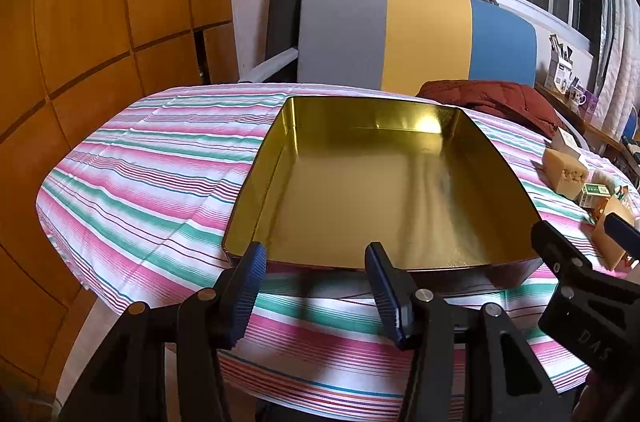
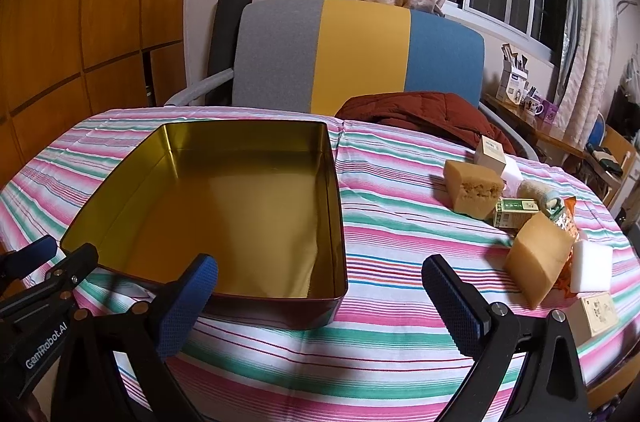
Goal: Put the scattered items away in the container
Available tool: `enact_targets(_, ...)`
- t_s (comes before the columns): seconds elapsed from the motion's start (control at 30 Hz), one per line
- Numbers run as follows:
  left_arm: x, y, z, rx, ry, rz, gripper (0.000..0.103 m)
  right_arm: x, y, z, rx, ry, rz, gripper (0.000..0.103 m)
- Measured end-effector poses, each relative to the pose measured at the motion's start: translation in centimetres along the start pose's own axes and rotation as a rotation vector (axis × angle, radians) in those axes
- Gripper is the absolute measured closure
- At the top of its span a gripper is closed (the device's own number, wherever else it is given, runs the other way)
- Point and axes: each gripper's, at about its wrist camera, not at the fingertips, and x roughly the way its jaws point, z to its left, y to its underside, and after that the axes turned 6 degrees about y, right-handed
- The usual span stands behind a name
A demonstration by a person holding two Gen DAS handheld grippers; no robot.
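Left wrist view: left gripper [image 1: 316, 286] open, nothing between blue pads, poised just before near wall of gold tin [image 1: 384, 182] on striped tablecloth [image 1: 152, 174]. Tin empty. Scattered items [image 1: 576, 174] far right, cut by frame edge, hard to separate.

Right wrist view: right gripper [image 2: 320, 298] spread wide, empty. Tin ahead-left, sponge block [image 2: 472, 188], green box [image 2: 516, 212], tan block [image 2: 538, 258], white sponge [image 2: 592, 268] ahead-right. Snack packet mostly hidden behind tan block.
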Motion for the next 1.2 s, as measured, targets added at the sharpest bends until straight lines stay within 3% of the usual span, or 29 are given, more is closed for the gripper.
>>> enact_targets(0.17,-0.1,-0.1,-1.0,0.025,0.077,-0.003,0.050,0.1,0.1,-0.7,0.013,-0.004,-0.001,0.000)
enact_targets(0.23,-0.3,-0.2,-1.6,0.038,0.164,-0.012,0.043,0.1,0.2,-1.5,0.031,-0.006,-0.005,0.000)
enact_targets(0.33,-0.3,-0.4,-2.9,0.044,0.318,-0.008,0.042,0.1,0.4,-3.6,0.068,0.007,-0.018,0.000)
enact_targets(0.57,0.2,-1.2,-8.6,0.124,0.562,0.019,0.042,0.5,2.2,-12.5,0.232,0.083,-0.003,0.000)
enact_targets(0.67,0.3,-1.6,-11.0,0.151,0.650,0.050,0.032,0.4,3.1,-16.6,0.325,0.123,0.004,0.000)
enact_targets(0.8,0.8,-2.1,-14.4,0.214,0.731,0.093,0.025,-0.3,4.3,-20.8,0.392,0.194,-0.008,0.000)
enact_targets(0.93,1.3,-2.4,-19.6,0.323,0.785,0.121,0.025,-1.4,6.0,-24.1,0.396,0.249,-0.011,0.000)
enact_targets(1.2,2.7,-2.1,-29.8,0.553,0.866,0.132,0.021,-2.0,8.8,-26.8,0.424,0.232,0.001,0.000)
